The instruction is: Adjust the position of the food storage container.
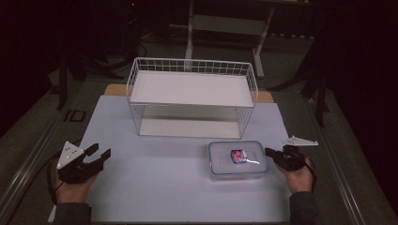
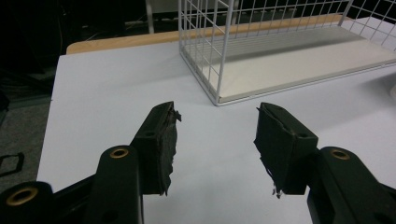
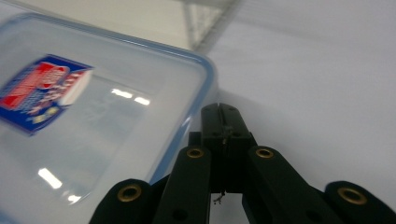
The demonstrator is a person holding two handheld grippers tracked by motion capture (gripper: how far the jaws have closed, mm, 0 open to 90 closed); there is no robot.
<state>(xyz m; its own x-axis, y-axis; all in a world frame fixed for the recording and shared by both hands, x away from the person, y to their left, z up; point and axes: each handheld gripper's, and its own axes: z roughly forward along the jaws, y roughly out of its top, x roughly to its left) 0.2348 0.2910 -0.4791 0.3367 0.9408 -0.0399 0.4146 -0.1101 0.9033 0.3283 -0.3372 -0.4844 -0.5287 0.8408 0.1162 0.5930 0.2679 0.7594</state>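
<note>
1. Clear plastic food container (image 1: 238,159) w/ blue-rimmed lid sits flat on the white desk (image 1: 155,187), at approx. 4 o'clock from desk centre, just in front of the wire rack.
2. Red/blue label (image 1: 238,155) shows on the lid centre; also seen in right gripper view (image 3: 44,91).
3. Right gripper (image 1: 270,153) lies at 3 o'clock of the container, tips right at its side edge; contact not certain. Jaws pressed together, nothing between them (right gripper view (image 3: 223,116)).
4. Left gripper (image 1: 98,152) is near the desk's 8 o'clock edge, well apart from the container. Jaws stand apart w/ a clear gap, holding nothing; bare desk between them (left gripper view (image 2: 217,114)).
5. White wire rack (image 1: 192,96), two shelves, stands at 12 o'clock of desk centre, both shelves bare.
</note>
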